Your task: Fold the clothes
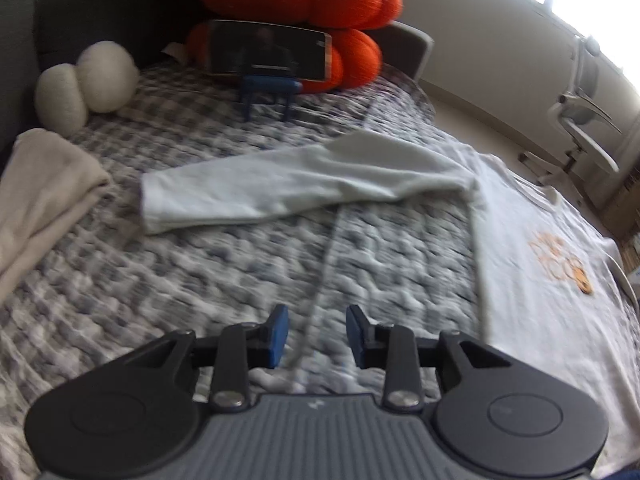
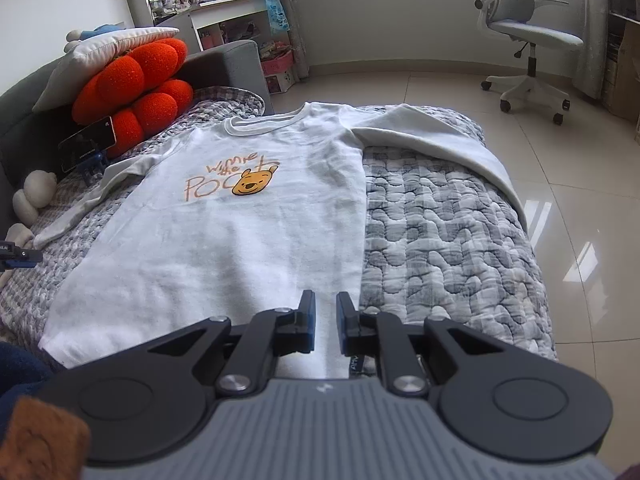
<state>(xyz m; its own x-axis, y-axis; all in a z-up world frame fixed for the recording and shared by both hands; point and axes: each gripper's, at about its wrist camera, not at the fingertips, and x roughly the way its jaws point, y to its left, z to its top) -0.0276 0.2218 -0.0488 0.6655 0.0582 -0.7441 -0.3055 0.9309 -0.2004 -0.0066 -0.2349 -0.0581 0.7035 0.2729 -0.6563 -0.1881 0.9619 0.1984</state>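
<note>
Left tongs (image 1: 317,336): blue pads spread with a clear gap and nothing between them, hovering above the quilted check bedspread (image 1: 224,264); the left-wrist picture is blurred.
Right tongs (image 2: 325,326): pads slightly apart, a narrow gap showing, pinching nothing; they hang over the near hem of the shirt.
Shirt: a white long-sleeved Winnie the Pooh top (image 2: 224,216) lies flat and face up on the bed, collar at the far end from the right tongs, hem nearest them.
Print: an orange bear face (image 2: 250,184) beside orange lettering, ahead of the right tongs and a little to their left.
Left sleeve (image 1: 296,180): stretched out across the bedspread straight ahead of the left tongs, cuff pointing to their left, lying apart from them.
Right sleeve (image 2: 444,148): spread outward ahead and to the right of the right tongs, running along the bed's edge.
Backdrop, left view: an orange pumpkin-shaped cushion (image 1: 304,0) far ahead, a phone (image 1: 270,50) on a blue stand (image 1: 268,94) propped in front of it; a white plush toy (image 1: 86,80) far ahead to the left; a beige folded cloth (image 1: 40,196) at the left.
Backdrop, right view: a white office chair (image 2: 524,36) on the tiled floor (image 2: 580,184), far ahead to the right.
</note>
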